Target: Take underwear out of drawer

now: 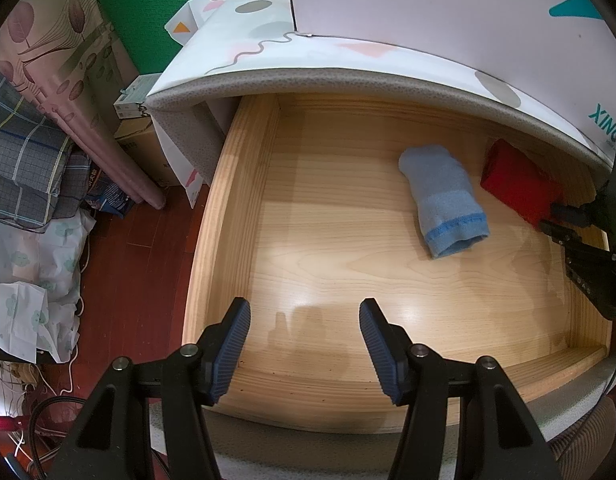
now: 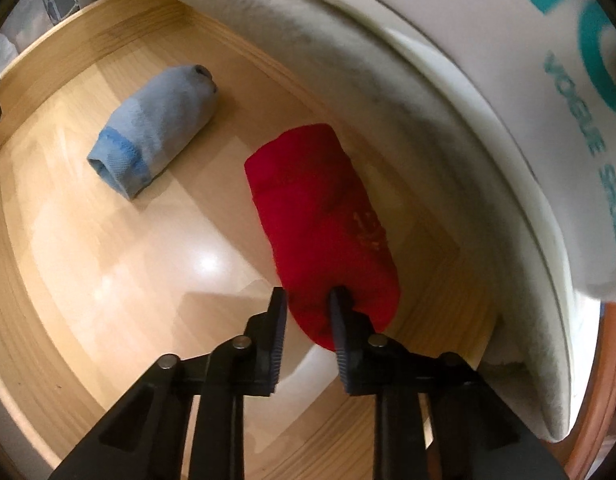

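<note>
The open wooden drawer (image 1: 228,216) holds two rolled garments. A red roll (image 2: 323,216) lies at the drawer's right side under the cabinet's padded edge; it also shows in the left wrist view (image 1: 515,184). A light blue roll (image 1: 443,200) lies in the middle; it also shows in the right wrist view (image 2: 156,136). My right gripper (image 2: 308,300) is shut on the near end of the red roll, the cloth pinched between its fingers. In the left wrist view it (image 1: 563,232) shows at the right edge. My left gripper (image 1: 304,316) is open and empty above the drawer's front left.
The padded cabinet edge (image 1: 347,84) overhangs the back of the drawer. Left of the drawer are red wood floor (image 1: 140,280), cardboard boxes (image 1: 144,148), folded plaid bedding (image 1: 24,160) and white cloth with cables.
</note>
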Action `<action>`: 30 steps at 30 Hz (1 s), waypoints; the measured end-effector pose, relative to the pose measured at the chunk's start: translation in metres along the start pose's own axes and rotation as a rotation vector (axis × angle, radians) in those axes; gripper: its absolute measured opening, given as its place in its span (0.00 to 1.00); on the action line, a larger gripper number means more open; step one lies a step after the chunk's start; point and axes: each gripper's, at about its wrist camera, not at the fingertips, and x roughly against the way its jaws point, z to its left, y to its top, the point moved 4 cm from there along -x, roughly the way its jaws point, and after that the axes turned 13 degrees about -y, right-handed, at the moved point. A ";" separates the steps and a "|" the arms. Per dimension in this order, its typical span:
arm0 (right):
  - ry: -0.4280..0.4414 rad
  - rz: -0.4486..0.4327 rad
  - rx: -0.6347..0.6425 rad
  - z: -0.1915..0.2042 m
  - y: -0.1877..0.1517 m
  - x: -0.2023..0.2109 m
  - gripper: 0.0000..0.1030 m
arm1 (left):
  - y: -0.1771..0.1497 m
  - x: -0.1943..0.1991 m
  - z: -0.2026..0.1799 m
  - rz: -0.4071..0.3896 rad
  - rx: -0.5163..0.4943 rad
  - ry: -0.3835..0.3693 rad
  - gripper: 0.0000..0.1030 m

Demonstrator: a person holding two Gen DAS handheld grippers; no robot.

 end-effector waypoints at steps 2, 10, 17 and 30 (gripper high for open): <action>-0.001 -0.007 0.001 0.003 -0.005 -0.001 0.18 | 0.000 -0.001 0.000 -0.001 0.001 0.000 0.56; -0.107 -0.128 0.110 0.022 -0.004 0.010 0.35 | 0.000 -0.001 -0.001 0.003 -0.001 -0.006 0.56; -0.145 -0.171 0.155 0.039 0.001 0.013 0.35 | 0.001 -0.001 0.001 0.006 0.006 -0.015 0.56; -0.206 -0.139 0.221 0.041 -0.013 -0.003 0.49 | -0.001 -0.001 -0.001 0.008 -0.001 -0.018 0.56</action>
